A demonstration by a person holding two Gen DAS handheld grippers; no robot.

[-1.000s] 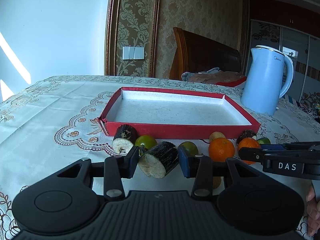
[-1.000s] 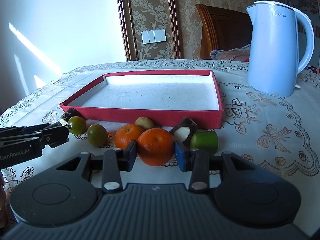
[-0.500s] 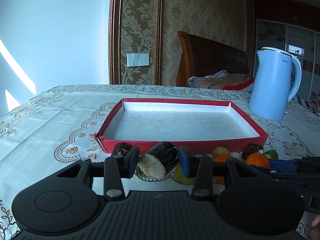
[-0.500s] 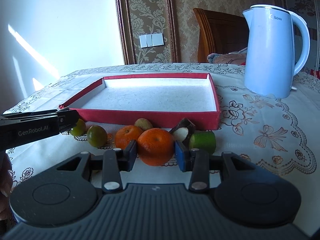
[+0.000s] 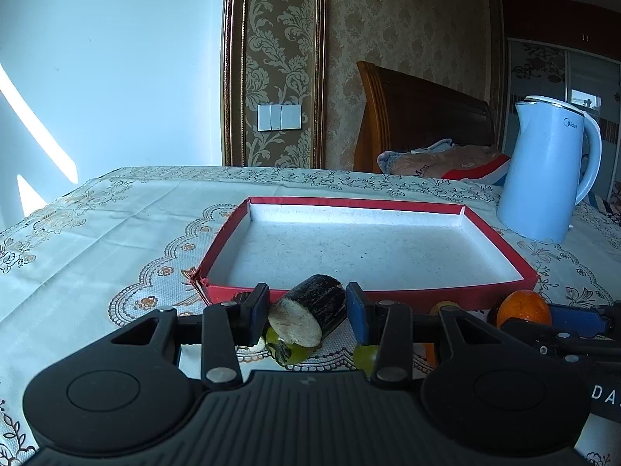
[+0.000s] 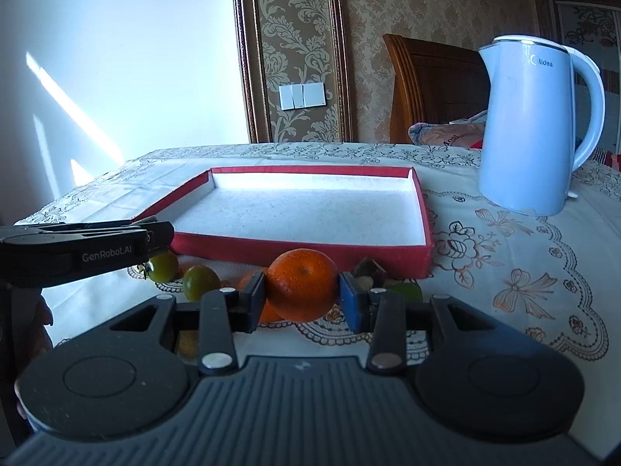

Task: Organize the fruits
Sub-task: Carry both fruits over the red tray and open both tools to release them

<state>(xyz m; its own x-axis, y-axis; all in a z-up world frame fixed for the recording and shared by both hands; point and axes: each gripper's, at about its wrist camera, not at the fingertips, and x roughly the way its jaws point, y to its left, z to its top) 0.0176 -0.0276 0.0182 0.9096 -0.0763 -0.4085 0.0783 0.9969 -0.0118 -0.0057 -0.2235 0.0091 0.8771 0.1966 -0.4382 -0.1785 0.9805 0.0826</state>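
My left gripper (image 5: 306,312) is shut on a dark-skinned cut fruit piece (image 5: 310,314) with a pale cut face, held above the table just before the red tray's near wall (image 5: 388,295). My right gripper (image 6: 302,291) is shut on an orange (image 6: 302,283), lifted in front of the same red tray (image 6: 295,248), whose white floor is bare. Green fruits (image 6: 200,281) and another orange (image 6: 268,310) lie on the cloth below. The left gripper's body (image 6: 85,250) shows at the left of the right wrist view.
A pale blue kettle (image 5: 547,171) stands right of the tray; it also shows in the right wrist view (image 6: 535,124). A dark cut piece (image 6: 368,270) and a green piece (image 6: 407,291) lie by the tray's right corner. An embroidered cloth (image 6: 524,256) covers the table.
Both grippers have risen with their fruit, the left with the dark cut piece, the right with the orange. The tray now sits lower and farther in both views.
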